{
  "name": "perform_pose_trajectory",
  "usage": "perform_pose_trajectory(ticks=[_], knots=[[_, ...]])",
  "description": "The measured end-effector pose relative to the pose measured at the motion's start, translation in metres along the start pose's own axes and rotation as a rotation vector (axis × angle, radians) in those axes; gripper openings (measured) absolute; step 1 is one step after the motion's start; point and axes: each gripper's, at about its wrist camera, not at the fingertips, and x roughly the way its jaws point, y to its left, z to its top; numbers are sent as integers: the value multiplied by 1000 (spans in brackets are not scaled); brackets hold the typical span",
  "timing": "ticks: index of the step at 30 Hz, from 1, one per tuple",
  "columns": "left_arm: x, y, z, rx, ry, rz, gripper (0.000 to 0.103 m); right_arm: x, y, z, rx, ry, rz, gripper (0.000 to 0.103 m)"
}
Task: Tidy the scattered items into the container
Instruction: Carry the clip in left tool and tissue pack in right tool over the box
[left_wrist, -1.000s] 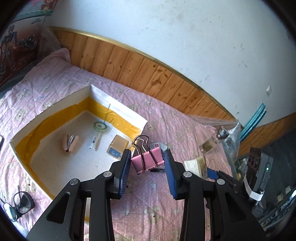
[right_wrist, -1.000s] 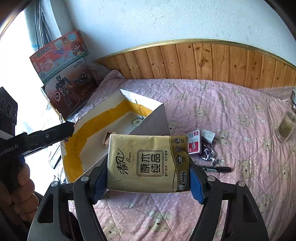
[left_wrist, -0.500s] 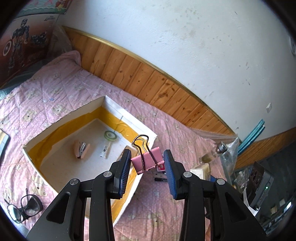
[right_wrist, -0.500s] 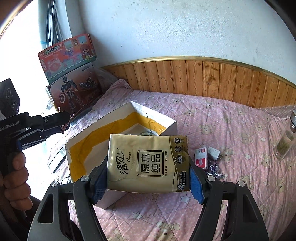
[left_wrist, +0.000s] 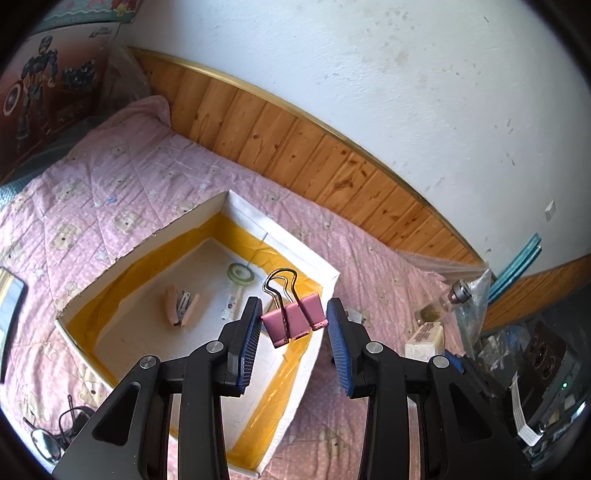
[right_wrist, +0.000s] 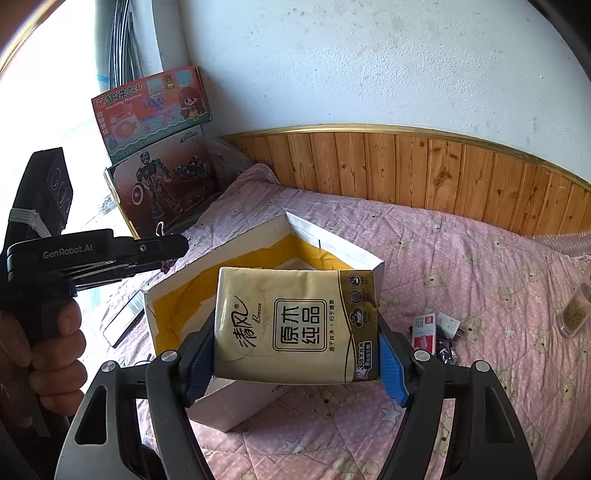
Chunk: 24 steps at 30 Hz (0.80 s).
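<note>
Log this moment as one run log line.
left gripper: holds pink binder clip | right gripper: holds tissue pack | both over box

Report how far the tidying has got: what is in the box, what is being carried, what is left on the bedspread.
Done: a stapler, a tape roll and a small white item already lie in the box.
In hand: the left gripper holds a pink binder clip over the box; the right gripper is shut on a tissue pack near it.
Left: a red-and-white packet, a glass bottle and glasses remain on the bedspread.
</note>
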Motion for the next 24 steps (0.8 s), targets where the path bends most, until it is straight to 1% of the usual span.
perform_pose_trajectory(ticks=[4,8,15,20,24], knots=[[8,11,1,-17,27,14,37,4,4,4,-19,-2,1,74],[22,21,-2,-28,78,29,37,11,4,10,-16,9,0,74],[38,19,-14,27,153,52,37,28,9,23,10,42,29,74],[44,22,-22,50,188,66,37,45,13,32,53,72,63,74],[48,26,-26,58,211,78,37,56,19,40,63,89,79,74]])
